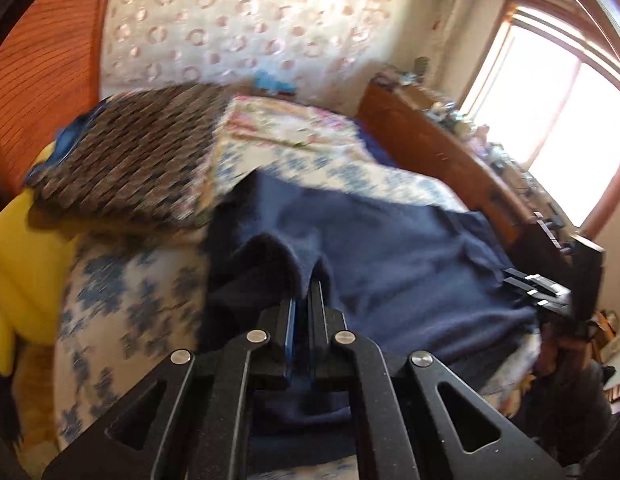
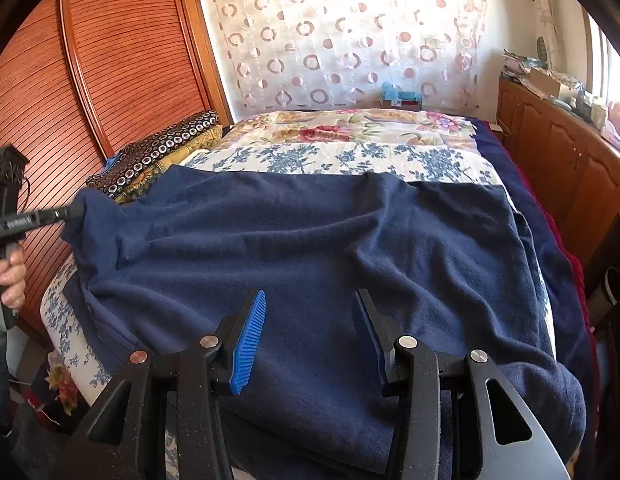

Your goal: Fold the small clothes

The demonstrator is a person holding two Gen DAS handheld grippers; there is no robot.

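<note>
Here, a big blue cloth (image 2: 310, 240) lies spread out on the bed (image 2: 350, 156). On the left side, the left gripper (image 1: 306, 284) has its jaws pressed together on a corner of the cloth and lifts it off the bed. A patterned pillow (image 2: 158, 156) sits behind that corner, by the wooden wall (image 2: 110, 60). Over the cloth's near edge, the right gripper (image 2: 310, 312) hangs with its jaws wide apart, holding nothing. A wooden cabinet (image 2: 550, 152) stands at the far right.

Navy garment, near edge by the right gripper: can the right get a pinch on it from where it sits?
Probably yes. The right gripper is open just above the navy garment, and nothing lies between. The left gripper is shut on the garment's far corner.
</note>
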